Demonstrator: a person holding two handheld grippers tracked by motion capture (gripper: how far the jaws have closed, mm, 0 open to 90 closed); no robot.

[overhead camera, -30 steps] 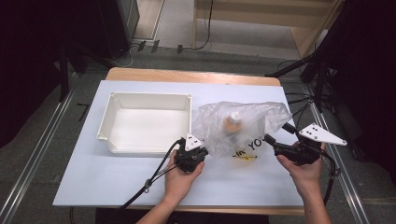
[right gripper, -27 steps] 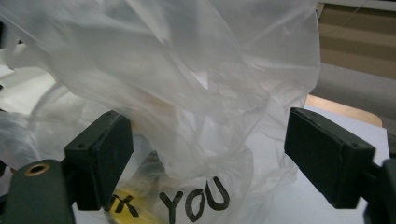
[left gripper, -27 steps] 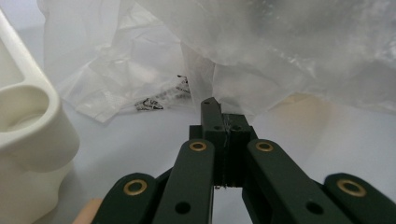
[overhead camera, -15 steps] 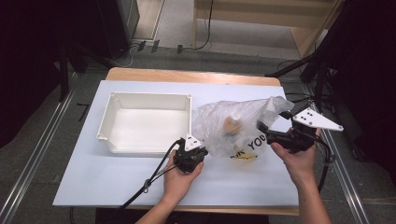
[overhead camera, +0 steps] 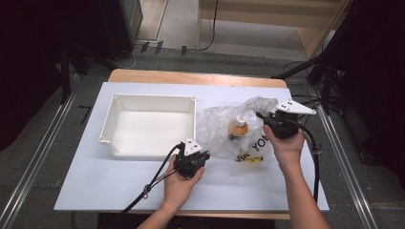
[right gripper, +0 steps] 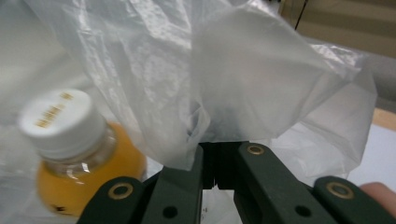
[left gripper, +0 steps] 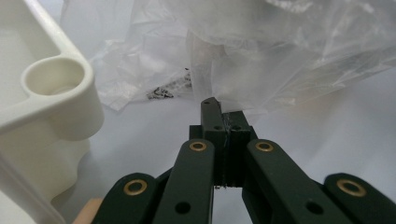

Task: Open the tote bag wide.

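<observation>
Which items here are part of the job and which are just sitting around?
In play:
- plastic bag, both grippers clamped on it
- left gripper, jaws shut on the bag's near edge
- right gripper, jaws just closed on the bag's far edge
- orange-drink bottle, white cap, inside the bag

Lying about:
- white tray, untouched
- table

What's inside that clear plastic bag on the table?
The plastic bag holds a small bottle of orange drink with a white cap. Crumpled film covers its lower part, so any label or other contents stay hidden.
</observation>
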